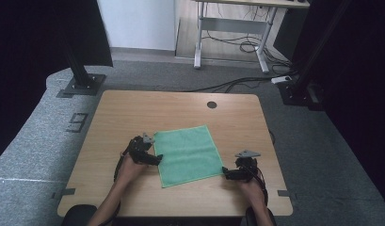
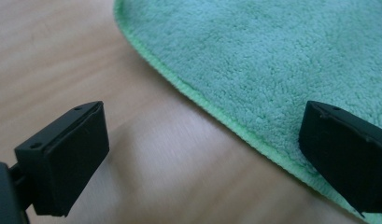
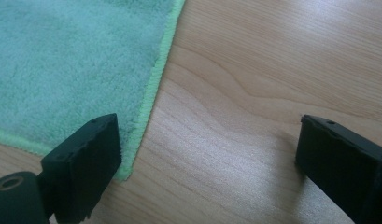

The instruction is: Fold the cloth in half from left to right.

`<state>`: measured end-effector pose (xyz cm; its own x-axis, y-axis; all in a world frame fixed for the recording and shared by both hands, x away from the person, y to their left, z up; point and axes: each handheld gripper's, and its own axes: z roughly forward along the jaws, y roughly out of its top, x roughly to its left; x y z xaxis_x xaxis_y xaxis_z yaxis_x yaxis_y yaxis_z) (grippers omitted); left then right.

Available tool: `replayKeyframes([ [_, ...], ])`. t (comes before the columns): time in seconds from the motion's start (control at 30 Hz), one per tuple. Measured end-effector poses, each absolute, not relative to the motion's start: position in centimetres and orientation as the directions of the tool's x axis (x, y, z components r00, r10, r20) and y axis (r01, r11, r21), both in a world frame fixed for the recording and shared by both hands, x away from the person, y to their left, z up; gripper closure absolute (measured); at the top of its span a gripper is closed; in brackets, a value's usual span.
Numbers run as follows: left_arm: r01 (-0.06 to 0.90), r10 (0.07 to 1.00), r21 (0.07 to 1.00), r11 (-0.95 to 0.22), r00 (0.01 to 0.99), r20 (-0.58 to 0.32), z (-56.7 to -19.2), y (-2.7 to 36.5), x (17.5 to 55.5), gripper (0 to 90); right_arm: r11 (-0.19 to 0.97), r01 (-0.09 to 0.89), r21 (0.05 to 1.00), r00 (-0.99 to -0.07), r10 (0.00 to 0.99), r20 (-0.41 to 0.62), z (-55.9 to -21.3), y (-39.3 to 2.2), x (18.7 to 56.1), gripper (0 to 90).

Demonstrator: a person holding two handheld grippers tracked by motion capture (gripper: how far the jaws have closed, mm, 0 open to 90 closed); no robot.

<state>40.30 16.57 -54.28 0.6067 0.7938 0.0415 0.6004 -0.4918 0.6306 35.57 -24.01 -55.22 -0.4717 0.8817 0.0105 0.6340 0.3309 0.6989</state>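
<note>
- One square green terry cloth (image 1: pixel 188 155) is lying flat on the one light wooden table (image 1: pixel 133 108)
- Two black two-jaw grippers, left (image 1: pixel 158 159) and right (image 1: pixel 224 172), are gaping wide at opposite cloth edges, gripping nothing

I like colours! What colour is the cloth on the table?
Green cloth, plain, no pattern; clearest in the high view.

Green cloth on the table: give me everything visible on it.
The square green terry microfibre cloth lies flat and unfolded on the light wooden table, turned slightly askew. Its pile looks plush and a lighter stitched hem runs round the edge. The open left hand-held gripper straddles its left edge; the open right hand-held gripper sits at its near right corner.
</note>
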Motion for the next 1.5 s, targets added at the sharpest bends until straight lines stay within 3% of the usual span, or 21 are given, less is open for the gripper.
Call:
replayKeyframes([
  [0.27, 0.611, 0.789, 0.630, -0.479, 0.615, 0.004, -54.4, 17.5, 39.1, 0.1, 0.342, 0.629, 0.698, -0.485, 0.874, 0.009, -55.2, -23.9, 35.5, 8.1],
  [0.87, 0.611, 0.866, 0.695, -0.377, 0.499, 0.031, -52.6, 20.1, 45.5, 0.6, 0.342, 0.628, 0.699, -0.490, 0.872, 0.014, -55.2, -23.9, 35.6, 7.5],
  [1.27, 0.646, 0.894, 0.666, -0.372, 0.442, 0.070, -54.4, 20.0, 47.2, 0.6, 0.343, 0.624, 0.702, -0.493, 0.870, 0.014, -55.2, -24.0, 35.6, 7.4],
  [1.5, 0.680, 0.902, 0.661, -0.316, 0.432, -0.013, -54.8, 20.7, 47.6, 0.0, 0.348, 0.624, 0.699, -0.499, 0.866, 0.014, -55.2, -24.0, 35.7, 7.5],
])
